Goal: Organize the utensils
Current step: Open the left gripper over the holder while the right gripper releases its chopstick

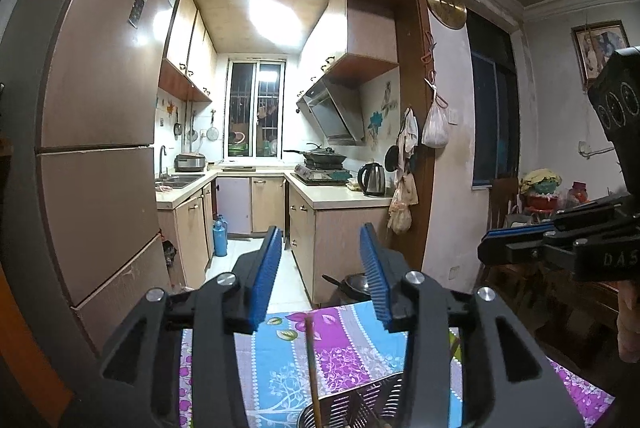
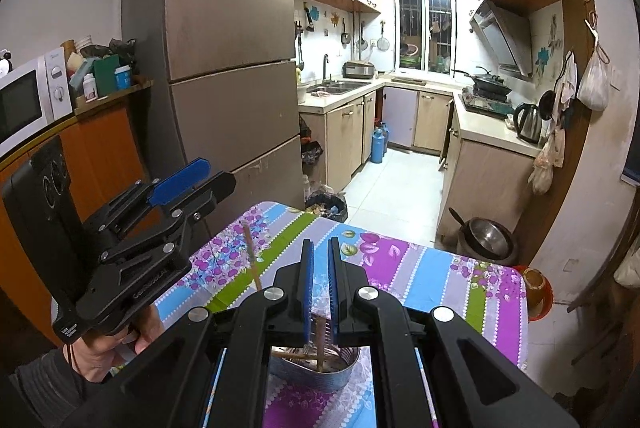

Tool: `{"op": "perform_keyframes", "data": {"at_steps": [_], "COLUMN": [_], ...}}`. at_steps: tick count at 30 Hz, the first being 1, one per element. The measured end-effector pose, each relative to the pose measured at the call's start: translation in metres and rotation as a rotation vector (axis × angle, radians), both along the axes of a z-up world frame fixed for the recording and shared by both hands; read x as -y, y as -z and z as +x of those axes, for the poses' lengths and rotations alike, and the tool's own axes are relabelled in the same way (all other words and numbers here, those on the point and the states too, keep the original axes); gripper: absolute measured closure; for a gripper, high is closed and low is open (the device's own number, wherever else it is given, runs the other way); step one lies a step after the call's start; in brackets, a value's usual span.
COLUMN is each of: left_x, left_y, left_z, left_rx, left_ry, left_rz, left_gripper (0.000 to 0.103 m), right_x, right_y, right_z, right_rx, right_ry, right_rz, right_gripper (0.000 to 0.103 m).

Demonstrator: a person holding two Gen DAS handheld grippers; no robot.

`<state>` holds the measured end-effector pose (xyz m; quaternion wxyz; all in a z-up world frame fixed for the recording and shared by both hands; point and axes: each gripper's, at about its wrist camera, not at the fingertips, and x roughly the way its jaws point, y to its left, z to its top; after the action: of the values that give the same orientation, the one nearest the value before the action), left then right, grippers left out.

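A metal utensil holder (image 2: 304, 380) stands on the flowered tablecloth (image 2: 400, 268), just under my right gripper (image 2: 320, 264). That gripper's blue pads are shut, with nothing seen between them. Several chopsticks lie in the holder, and one chopstick (image 2: 252, 256) leans out to the left. My left gripper (image 2: 208, 179), held by a hand (image 2: 104, 348), hovers left of it. In the left wrist view the left gripper (image 1: 320, 268) is open. The leaning chopstick (image 1: 310, 360) rises from the perforated holder (image 1: 360, 400) low between the fingers, touching neither pad. The right gripper (image 1: 486, 246) shows at the right edge.
A tall fridge (image 2: 228, 27) stands left of the table, and a microwave (image 2: 24, 99) sits on an orange cabinet. On the floor by the counter is a steel pot with a ladle (image 2: 486, 238). An orange cup (image 2: 536, 288) is off the table's right corner. A bin (image 2: 328, 205) stands beyond the far edge.
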<state>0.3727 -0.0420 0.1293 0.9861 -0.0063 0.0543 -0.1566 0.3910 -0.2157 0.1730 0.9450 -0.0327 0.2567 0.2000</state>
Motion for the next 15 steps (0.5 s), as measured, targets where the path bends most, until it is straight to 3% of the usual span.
{"op": "perform_keyframes", "data": {"at_steps": [7,10,12,15], "left_x": [-0.008,-0.024,-0.041,-0.071], "left_y": [-0.02,-0.039,-0.044,-0.037], "left_z": [-0.028,-0.073,-0.113,-0.173], "left_rx": [0.036,0.08,0.126,0.158], "left_ry": [-0.013,-0.031,-0.039,-0.073], "left_rz": [0.012,0.049,0.08,0.142], "left_gripper": [0.055,0.049,0.038,0.032], "right_x": [0.001,0.001,0.0,-0.001], "right_y": [-0.023,-0.041,-0.048,-0.038], "right_z": [-0.033,-0.082,-0.126,-0.2], "right_rx": [0.065,0.154,0.231,0.336], "right_ry": [0.006,-0.017,-0.036,-0.075], "right_rz": [0.016,0.037,0.044,0.074], "right_gripper": [0.092,0.076,0.064,0.055]}}
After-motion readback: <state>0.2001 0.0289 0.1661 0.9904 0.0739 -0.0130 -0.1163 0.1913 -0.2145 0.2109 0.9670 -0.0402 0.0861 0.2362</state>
